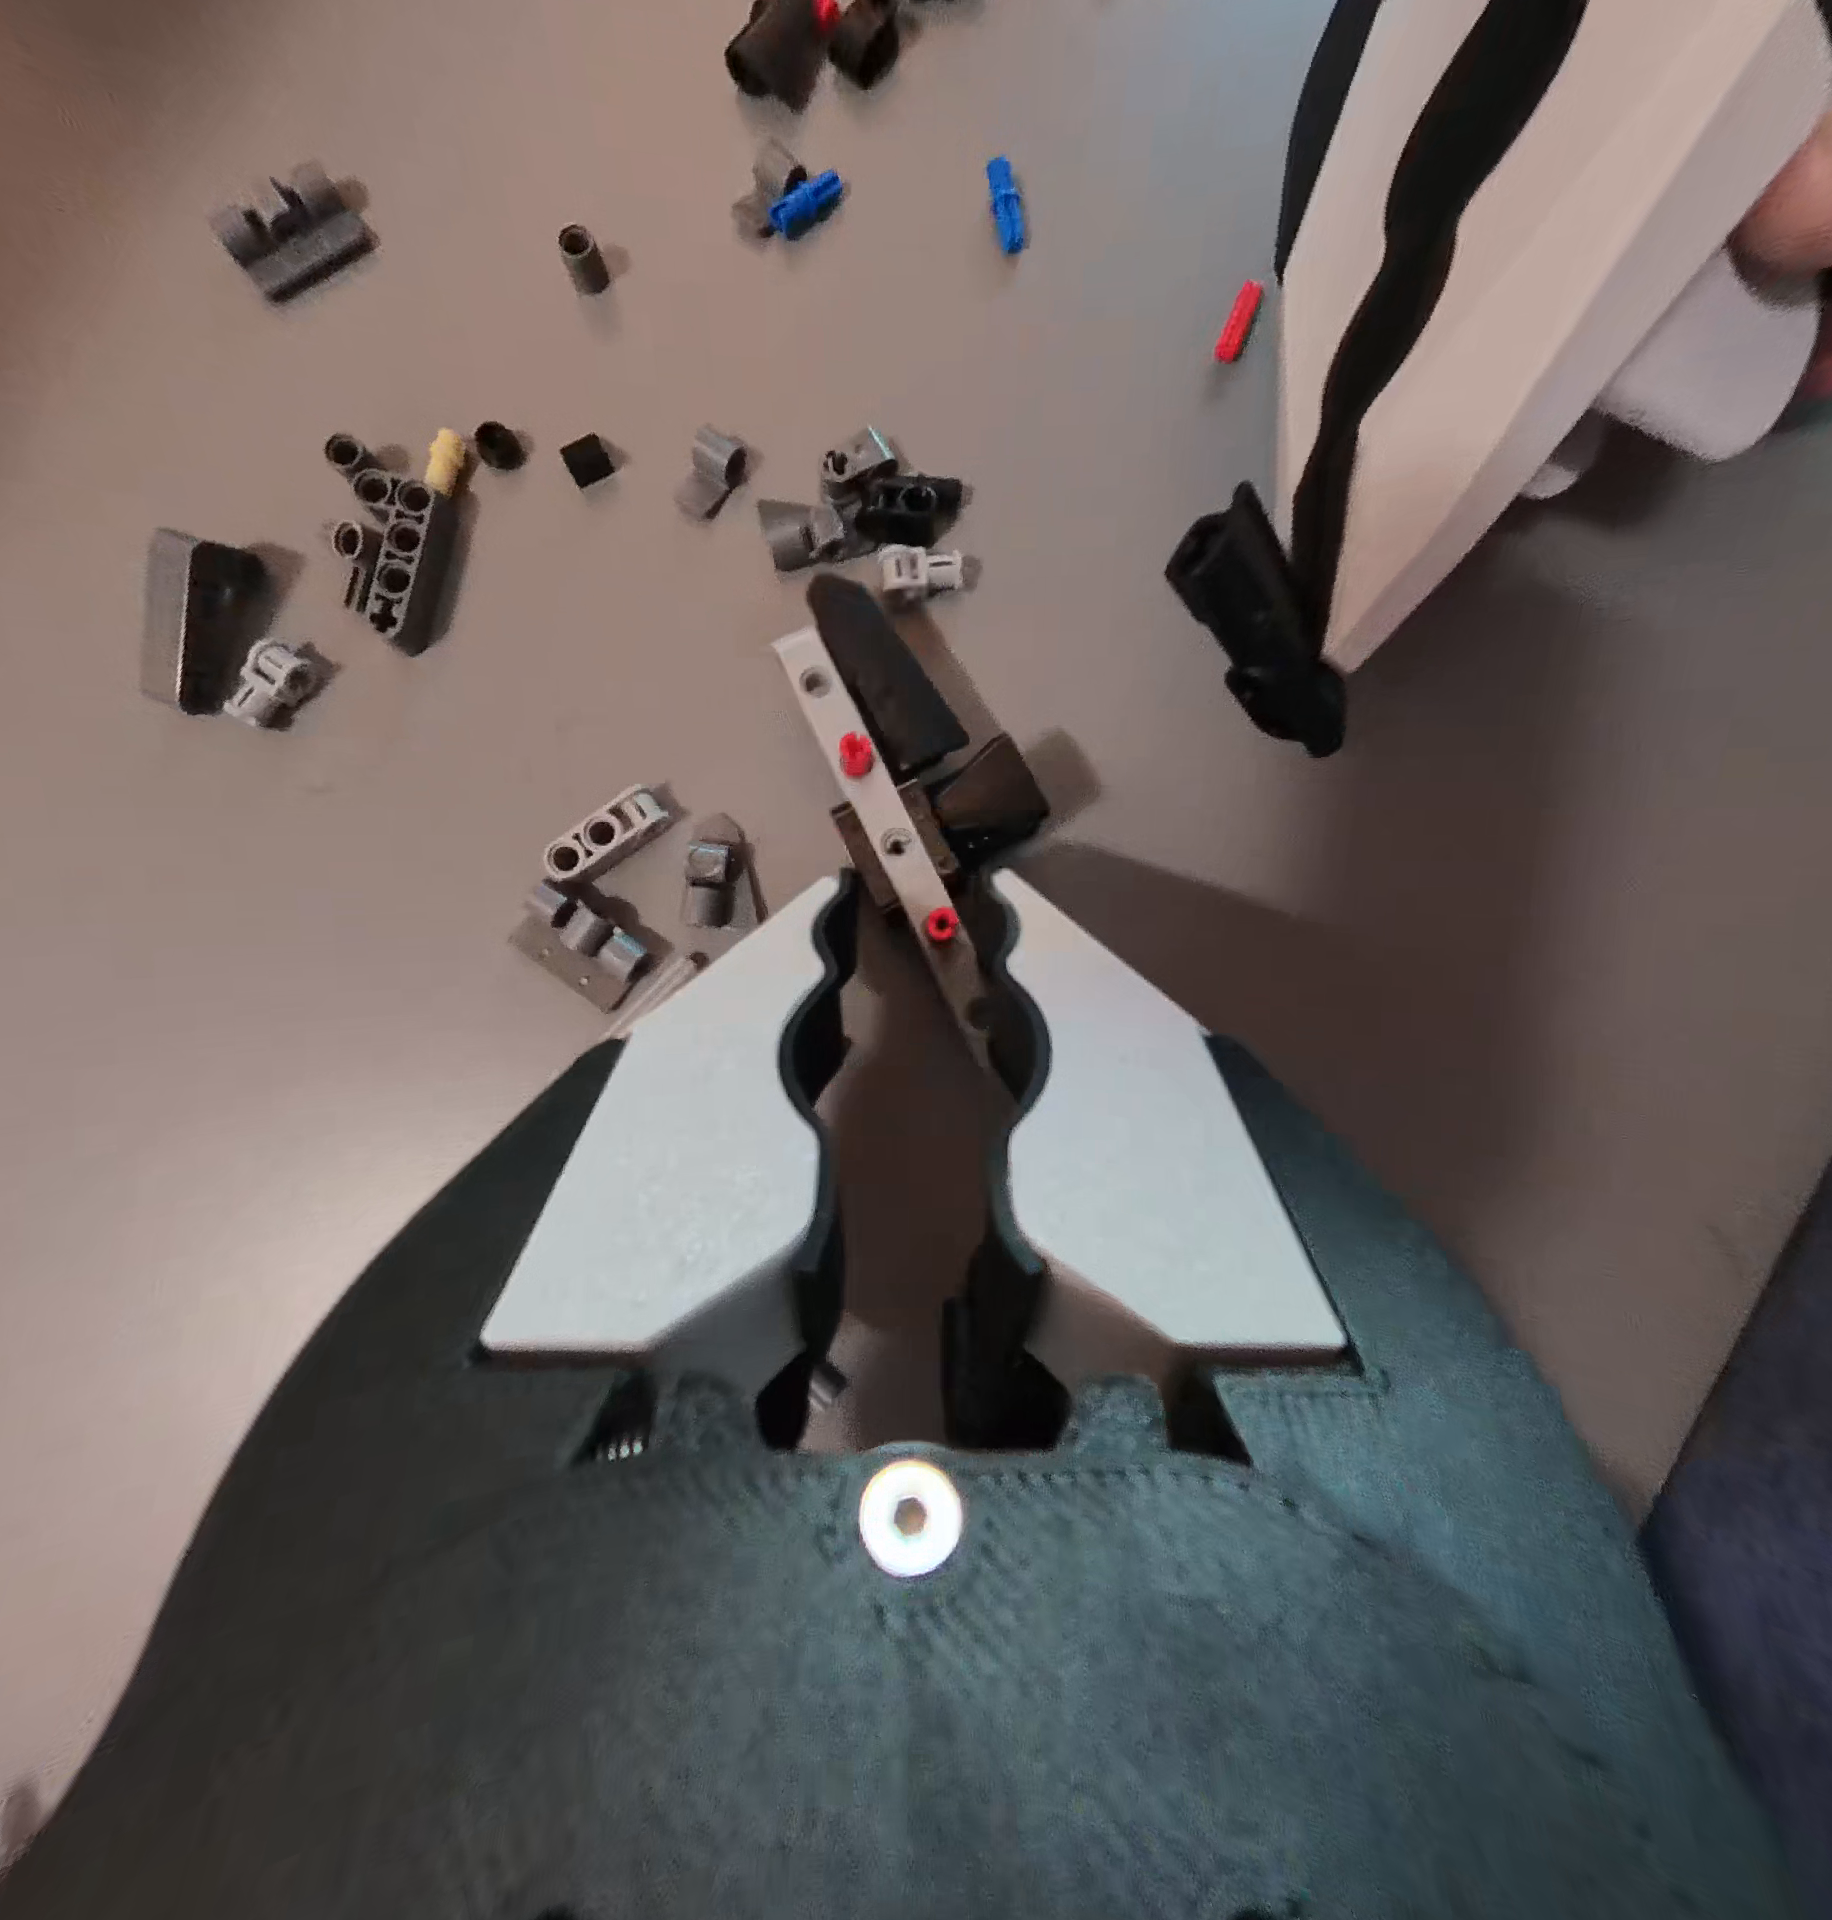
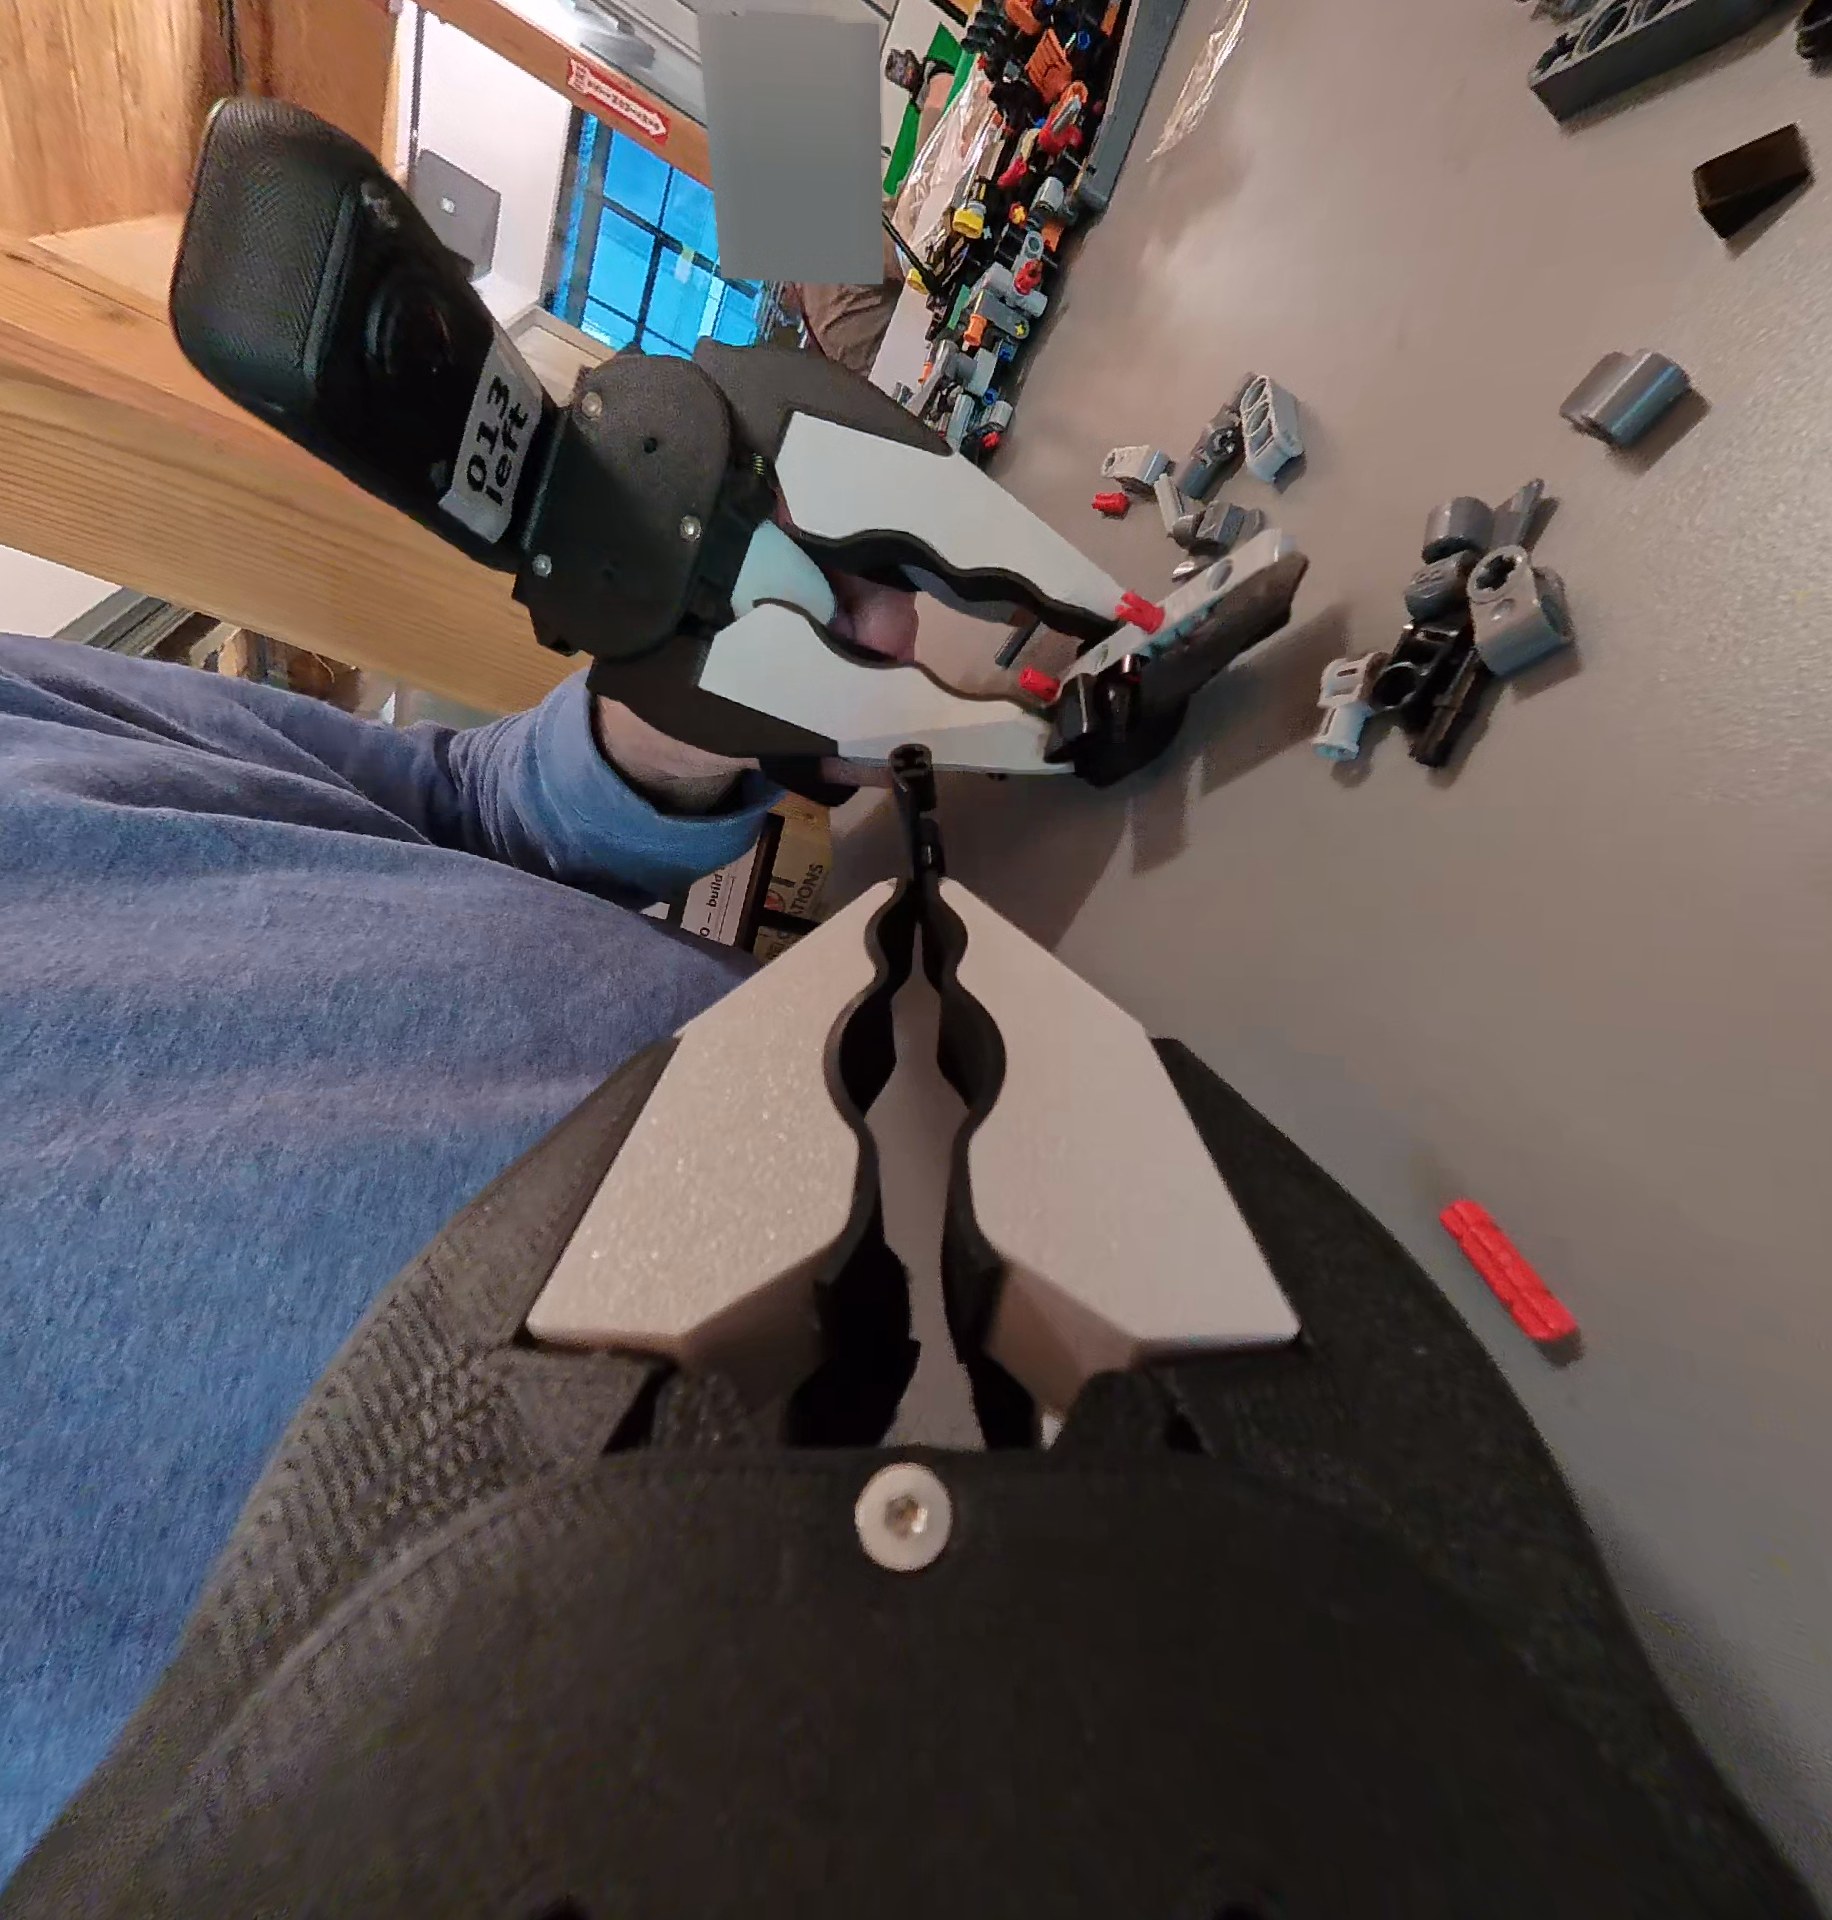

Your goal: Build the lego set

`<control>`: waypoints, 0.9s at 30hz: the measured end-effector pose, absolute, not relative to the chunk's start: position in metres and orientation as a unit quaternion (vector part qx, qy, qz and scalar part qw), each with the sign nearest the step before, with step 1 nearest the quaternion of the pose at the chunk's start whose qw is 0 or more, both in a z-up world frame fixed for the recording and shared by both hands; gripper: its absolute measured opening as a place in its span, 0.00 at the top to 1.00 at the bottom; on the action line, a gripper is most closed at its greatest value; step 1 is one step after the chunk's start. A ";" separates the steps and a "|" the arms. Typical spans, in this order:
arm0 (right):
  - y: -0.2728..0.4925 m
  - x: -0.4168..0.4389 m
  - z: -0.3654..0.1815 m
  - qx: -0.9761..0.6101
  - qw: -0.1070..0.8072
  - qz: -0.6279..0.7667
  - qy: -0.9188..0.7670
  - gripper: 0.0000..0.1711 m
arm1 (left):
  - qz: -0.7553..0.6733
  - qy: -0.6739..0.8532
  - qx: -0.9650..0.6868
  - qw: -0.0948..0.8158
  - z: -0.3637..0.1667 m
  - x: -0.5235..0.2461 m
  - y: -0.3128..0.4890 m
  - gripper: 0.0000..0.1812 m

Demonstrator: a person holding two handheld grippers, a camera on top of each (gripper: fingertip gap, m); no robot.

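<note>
The left gripper points down at the grey counter. Its jaws are closed on a half-built lego piece, a light grey beam with red pins and black parts, whose far end hangs just above the counter. The right gripper is tipped on its side beside the person's blue sleeve. Its jaws are squeezed narrow on a thin black lego pin, near the left gripper's lower finger. Loose grey and black bricks lie scattered farther out. A red pin lies alone on bare counter. The counter's edge runs close by the left gripper.
</note>
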State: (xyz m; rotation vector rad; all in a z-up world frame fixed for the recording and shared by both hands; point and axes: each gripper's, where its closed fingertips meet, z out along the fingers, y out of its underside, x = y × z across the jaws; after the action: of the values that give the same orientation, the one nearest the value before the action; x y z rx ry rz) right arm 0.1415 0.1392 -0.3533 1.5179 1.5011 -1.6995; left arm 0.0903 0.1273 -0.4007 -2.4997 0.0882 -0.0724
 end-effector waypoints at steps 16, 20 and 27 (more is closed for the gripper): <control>0.158 0.150 -0.351 0.580 0.141 -0.623 0.505 1.00 | -0.272 -0.106 -0.883 0.367 -0.382 0.125 0.143 0.90; 0.159 0.154 -0.350 0.584 0.134 -0.629 0.495 1.00 | -0.303 -0.089 -0.877 0.362 -0.380 0.144 0.150 0.90; 0.163 0.159 -0.355 0.600 0.114 -0.617 0.496 1.00 | -0.198 0.003 -0.923 0.329 -0.395 0.152 0.158 0.89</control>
State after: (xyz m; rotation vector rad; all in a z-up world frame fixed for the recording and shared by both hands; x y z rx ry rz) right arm 0.1587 0.1626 -0.3551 1.7600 1.4551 -1.8080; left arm 0.1519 0.1577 -0.3950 -2.4167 0.0086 -0.5182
